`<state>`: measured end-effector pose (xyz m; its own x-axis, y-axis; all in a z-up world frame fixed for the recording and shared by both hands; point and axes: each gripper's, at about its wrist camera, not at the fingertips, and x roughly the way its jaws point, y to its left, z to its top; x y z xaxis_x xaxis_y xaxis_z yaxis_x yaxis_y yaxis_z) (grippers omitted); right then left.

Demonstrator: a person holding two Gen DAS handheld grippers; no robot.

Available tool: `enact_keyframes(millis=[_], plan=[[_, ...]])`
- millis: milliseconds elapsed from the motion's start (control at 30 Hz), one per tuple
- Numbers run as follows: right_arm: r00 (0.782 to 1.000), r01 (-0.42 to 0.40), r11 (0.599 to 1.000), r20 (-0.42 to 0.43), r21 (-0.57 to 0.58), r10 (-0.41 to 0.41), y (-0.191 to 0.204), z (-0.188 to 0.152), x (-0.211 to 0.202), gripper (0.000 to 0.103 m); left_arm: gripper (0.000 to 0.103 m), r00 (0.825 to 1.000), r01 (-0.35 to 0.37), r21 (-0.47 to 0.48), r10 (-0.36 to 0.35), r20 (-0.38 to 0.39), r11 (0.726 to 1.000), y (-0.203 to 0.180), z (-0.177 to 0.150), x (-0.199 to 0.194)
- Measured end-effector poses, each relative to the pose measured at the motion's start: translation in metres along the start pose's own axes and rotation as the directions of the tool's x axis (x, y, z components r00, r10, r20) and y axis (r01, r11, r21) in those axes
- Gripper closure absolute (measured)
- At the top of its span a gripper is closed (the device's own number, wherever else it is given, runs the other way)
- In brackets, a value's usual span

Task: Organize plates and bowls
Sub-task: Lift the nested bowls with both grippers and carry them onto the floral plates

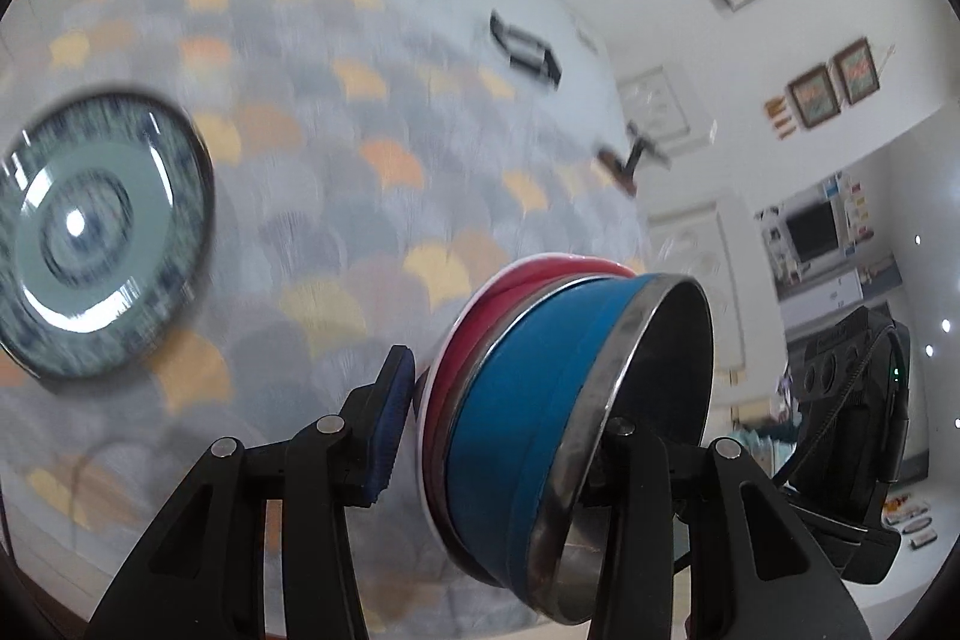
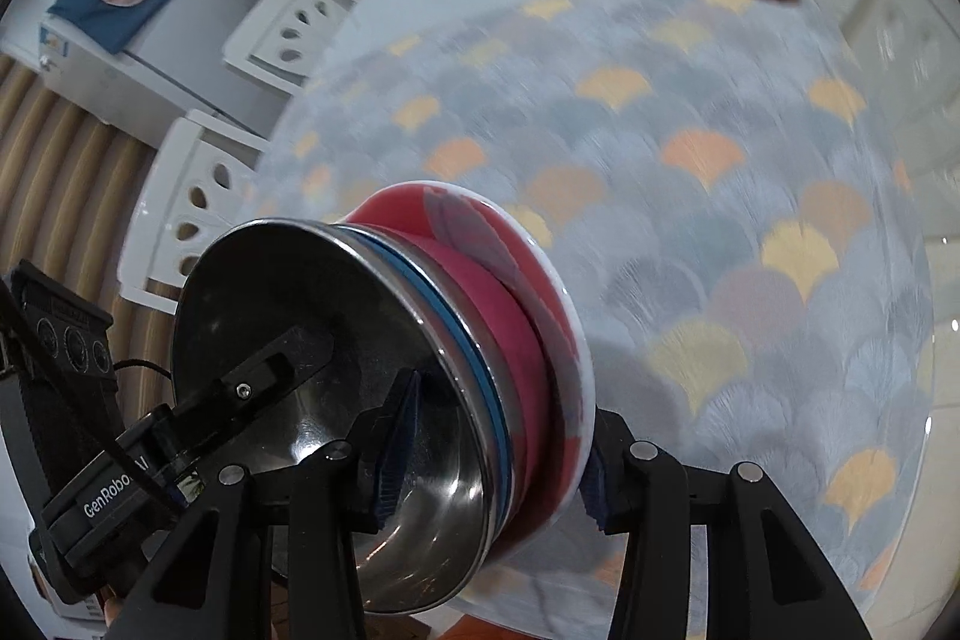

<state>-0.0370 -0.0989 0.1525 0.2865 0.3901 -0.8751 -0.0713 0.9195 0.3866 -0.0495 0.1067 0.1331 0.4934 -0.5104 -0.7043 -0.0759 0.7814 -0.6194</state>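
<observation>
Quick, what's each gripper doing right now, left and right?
Left gripper: closed on the stacked bowls, blue steel bowl in the pink one.
Right gripper: closed on the same stack.

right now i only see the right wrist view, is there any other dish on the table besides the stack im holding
observer: yes, a blue-grey patterned plate lies flat on the tablecloth, apart from the stack.
operator: how does the left gripper sit on the stack
observer: the left gripper spans it, one pad against the white rim of the red dish, the other finger inside the steel bowl.
operator: whats the bowl like outside
observer: its outer wall is a broad blue band under the steel rim.
</observation>
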Motion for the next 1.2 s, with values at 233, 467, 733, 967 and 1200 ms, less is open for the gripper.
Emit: enact_keyframes(millis=[233,467,733,967,1200], plan=[[0.997,-0.05,0.997,0.048,-0.065,0.053,0.075,0.03,-0.006,0.057,0.064,0.992,-0.1,0.052,0.096,0.088,0.994,0.006,0.048,-0.056],[0.994,-0.092,0.995,0.051,-0.044,0.095,0.149,0.042,0.026,0.057,0.064,0.985,-0.157,0.096,0.149,0.089,0.983,0.061,0.089,-0.098],[0.998,-0.06,0.998,-0.015,0.008,0.06,0.202,0.04,0.095,0.057,0.064,0.984,-0.177,0.099,0.178,-0.002,0.979,0.139,0.111,-0.098],[0.995,-0.012,0.996,-0.096,0.088,0.021,0.205,0.032,0.143,0.057,0.064,0.98,-0.158,0.117,0.17,-0.104,0.98,0.182,0.115,-0.076],[0.991,0.055,0.99,-0.128,0.133,-0.038,0.198,0.028,0.158,0.057,0.064,0.973,-0.113,0.131,0.136,-0.184,0.985,0.197,0.113,-0.055]])
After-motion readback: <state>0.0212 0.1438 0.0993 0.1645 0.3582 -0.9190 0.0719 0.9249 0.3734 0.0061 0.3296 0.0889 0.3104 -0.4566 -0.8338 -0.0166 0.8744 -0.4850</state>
